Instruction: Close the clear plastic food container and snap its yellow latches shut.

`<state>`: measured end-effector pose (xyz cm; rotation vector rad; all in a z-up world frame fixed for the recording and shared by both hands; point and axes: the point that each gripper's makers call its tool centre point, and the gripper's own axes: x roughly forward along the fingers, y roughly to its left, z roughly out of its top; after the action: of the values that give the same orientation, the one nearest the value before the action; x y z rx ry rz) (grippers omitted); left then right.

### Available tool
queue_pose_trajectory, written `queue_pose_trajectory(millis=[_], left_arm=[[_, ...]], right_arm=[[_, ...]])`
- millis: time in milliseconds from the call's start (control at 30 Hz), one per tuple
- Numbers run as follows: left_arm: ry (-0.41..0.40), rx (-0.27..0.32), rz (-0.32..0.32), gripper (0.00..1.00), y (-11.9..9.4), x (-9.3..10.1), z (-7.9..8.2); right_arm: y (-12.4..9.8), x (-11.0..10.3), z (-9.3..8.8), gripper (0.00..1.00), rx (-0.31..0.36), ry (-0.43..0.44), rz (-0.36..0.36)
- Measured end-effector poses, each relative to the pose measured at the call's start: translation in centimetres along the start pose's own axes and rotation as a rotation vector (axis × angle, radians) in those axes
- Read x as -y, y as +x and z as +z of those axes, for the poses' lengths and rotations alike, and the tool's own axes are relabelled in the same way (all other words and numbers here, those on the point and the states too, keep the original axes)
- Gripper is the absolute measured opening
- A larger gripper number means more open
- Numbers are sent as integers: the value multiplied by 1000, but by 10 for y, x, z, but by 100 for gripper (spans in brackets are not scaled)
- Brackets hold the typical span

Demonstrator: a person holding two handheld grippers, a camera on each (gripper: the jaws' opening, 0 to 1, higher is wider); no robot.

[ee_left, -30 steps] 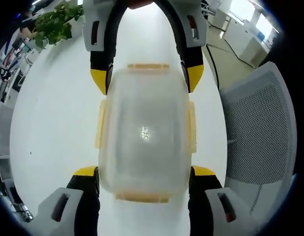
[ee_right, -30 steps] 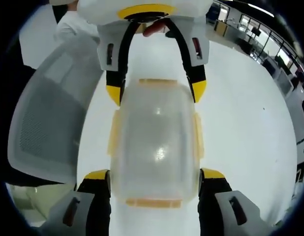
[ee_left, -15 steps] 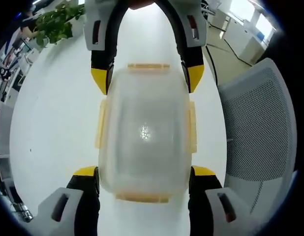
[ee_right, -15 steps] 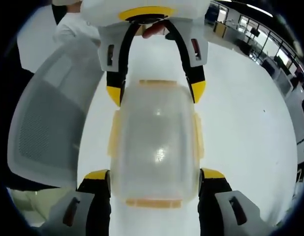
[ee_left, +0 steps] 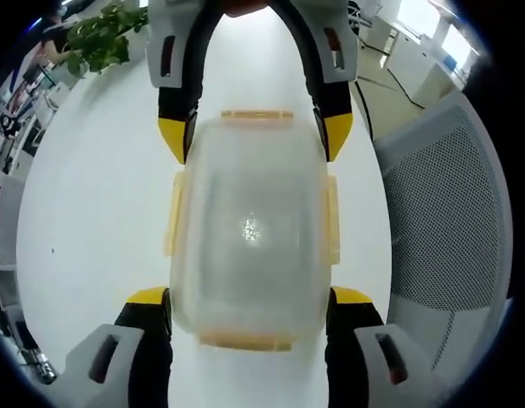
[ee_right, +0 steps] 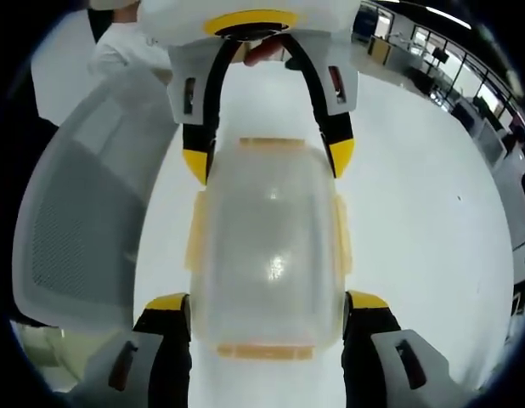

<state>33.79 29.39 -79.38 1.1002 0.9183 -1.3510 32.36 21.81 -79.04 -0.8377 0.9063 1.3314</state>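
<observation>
Gripping the clear container [ee_left: 250, 229] end to end at 6 and 12 o'clock, left gripper [ee_left: 250, 297] and right gripper [ee_right: 267, 297] clamp it above the white table [ee_left: 93, 212]; uneven squeeze risks slippage, yellow latches [ee_left: 172, 214] seemingly unsnapped.

Bright, even light; glare on container lid [ee_left: 250, 228].

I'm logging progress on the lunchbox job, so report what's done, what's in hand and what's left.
Done: the lid sits on the clear container, which stands on the white table.
In hand: the left gripper and the right gripper each straddle one end of it, jaws at the corners.
Left: the yellow latches along the sides appear to flare outward, so they likely need snapping; whether the end latches are shut I cannot tell.
</observation>
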Motion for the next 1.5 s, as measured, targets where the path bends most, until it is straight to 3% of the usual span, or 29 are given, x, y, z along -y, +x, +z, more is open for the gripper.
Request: queue_pose_trajectory(millis=[1500], left_arm=[[-15, 13, 0, 74, -19, 4, -62]], right_arm=[[27, -3, 60, 72, -21, 1, -3]])
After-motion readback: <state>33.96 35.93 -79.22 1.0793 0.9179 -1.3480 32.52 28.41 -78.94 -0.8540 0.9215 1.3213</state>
